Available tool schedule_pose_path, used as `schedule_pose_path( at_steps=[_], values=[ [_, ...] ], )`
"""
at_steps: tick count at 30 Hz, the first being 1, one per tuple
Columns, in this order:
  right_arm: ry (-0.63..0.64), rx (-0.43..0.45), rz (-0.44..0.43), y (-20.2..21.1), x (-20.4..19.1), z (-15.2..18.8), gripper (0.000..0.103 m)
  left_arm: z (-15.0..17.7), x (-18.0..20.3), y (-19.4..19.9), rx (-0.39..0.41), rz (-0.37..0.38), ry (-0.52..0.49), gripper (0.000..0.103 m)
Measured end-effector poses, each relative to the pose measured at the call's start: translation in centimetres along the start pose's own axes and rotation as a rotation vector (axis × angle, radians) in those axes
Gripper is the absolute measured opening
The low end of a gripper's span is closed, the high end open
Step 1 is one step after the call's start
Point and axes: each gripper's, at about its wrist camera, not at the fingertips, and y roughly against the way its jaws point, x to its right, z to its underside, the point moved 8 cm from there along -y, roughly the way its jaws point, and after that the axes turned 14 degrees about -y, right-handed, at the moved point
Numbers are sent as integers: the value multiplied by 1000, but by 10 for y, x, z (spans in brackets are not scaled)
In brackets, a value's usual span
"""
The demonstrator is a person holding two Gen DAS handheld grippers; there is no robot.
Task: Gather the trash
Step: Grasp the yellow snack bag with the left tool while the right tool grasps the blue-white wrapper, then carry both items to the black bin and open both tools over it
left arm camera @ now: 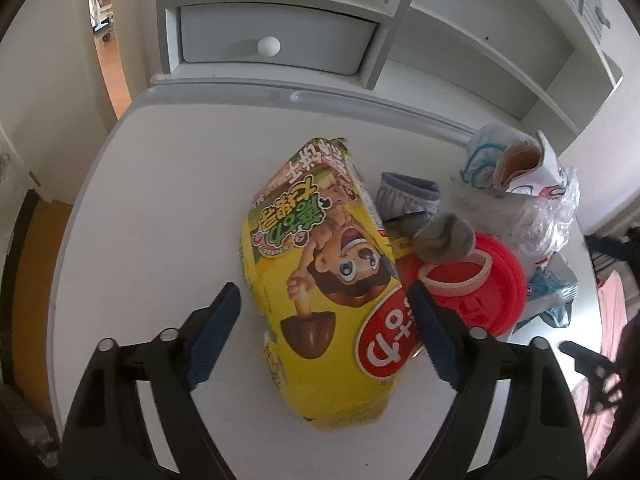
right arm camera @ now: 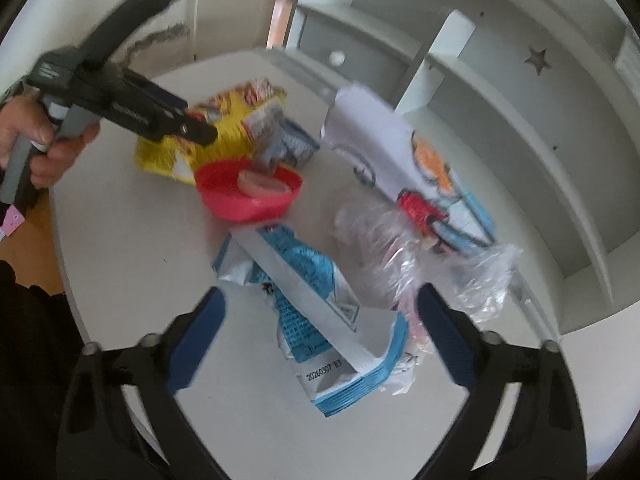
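Observation:
A yellow snack bag [left arm camera: 320, 280] lies flat on the white table [left arm camera: 160, 200]. My left gripper [left arm camera: 326, 312] stands open over it, one finger on each side, the left pad clear of the bag. In the right wrist view a crumpled blue and white pouch [right arm camera: 320, 320] lies between the wide open jaws of my right gripper [right arm camera: 320, 312], and no pad presses on it. There too, a hand holds the left gripper [right arm camera: 200, 132] above the yellow bag [right arm camera: 224, 120].
A red dish [left arm camera: 480, 280] holding a pale ring, a grey sock [left arm camera: 444, 240] and clear plastic wrap [left arm camera: 532, 208] around drawn-on paper crowd the table's right side. A white shelf unit with a drawer [left arm camera: 276, 40] stands behind. The table's left edge drops to an orange floor.

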Motion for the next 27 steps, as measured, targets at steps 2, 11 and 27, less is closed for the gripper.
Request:
schedule_pose_path(
  at_steps=[2, 11, 27],
  values=[
    [14, -22, 17, -9, 1, 2, 72, 3, 2, 3, 6, 10, -2, 66],
    [104, -8, 35, -3, -15, 15, 28, 6, 6, 42, 67, -25, -45, 60],
    [-625, 255, 85, 150, 142, 123, 27, -57, 173, 87, 235, 92, -304, 60]
  ],
)
